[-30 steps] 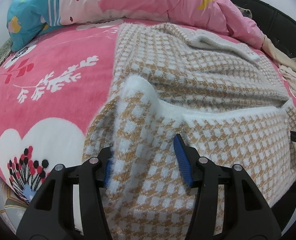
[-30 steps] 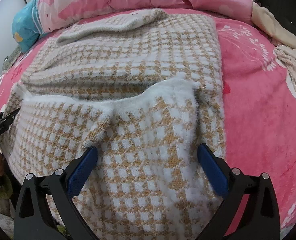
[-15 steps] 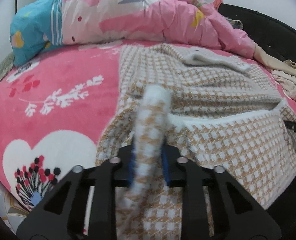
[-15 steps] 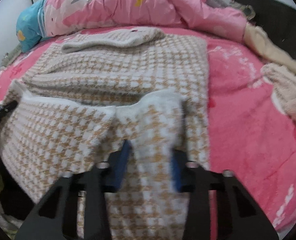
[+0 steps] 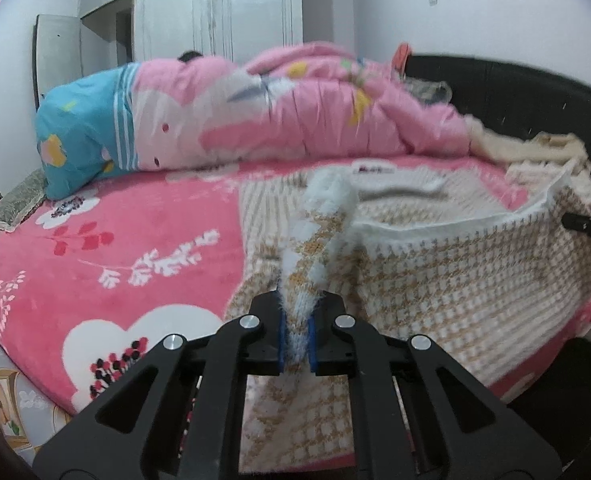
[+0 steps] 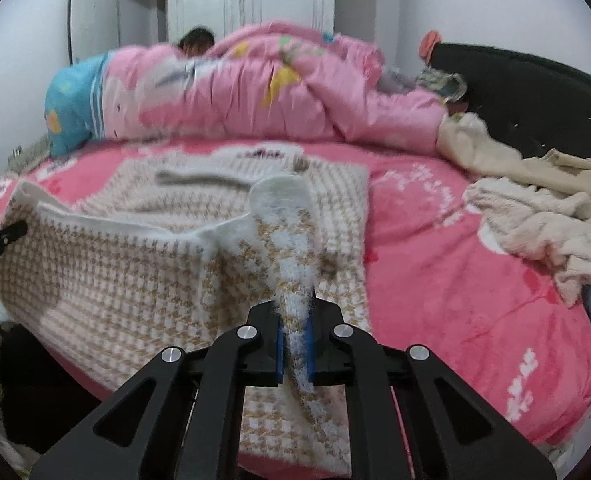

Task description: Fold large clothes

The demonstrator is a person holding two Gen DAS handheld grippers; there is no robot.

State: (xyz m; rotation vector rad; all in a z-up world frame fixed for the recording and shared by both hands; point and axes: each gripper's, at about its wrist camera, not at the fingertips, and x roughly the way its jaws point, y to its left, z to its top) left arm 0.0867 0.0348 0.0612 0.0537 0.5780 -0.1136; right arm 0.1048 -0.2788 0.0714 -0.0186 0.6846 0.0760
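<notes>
Fuzzy tan-and-white checked sweater [image 5: 455, 276] lies spread on the pink bed [image 5: 107, 240], near hem raised. Left gripper [image 5: 295, 336] has just clamped down on the hem's left corner, right gripper [image 6: 295, 350] likewise on the right corner: both pinched tight on knit, so the edge lifts evenly. Fold likely goes toward 12 o'clock, where the quilt [image 6: 255, 92] sits.

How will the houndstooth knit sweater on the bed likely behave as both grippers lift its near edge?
Probably floppy: the houndstooth knit sweater sags between the left gripper and right gripper. Likely grippy, not slippery: fuzzy pile bunches at the pads. Perhaps fairly light, since small pinches raise the hem.
</notes>
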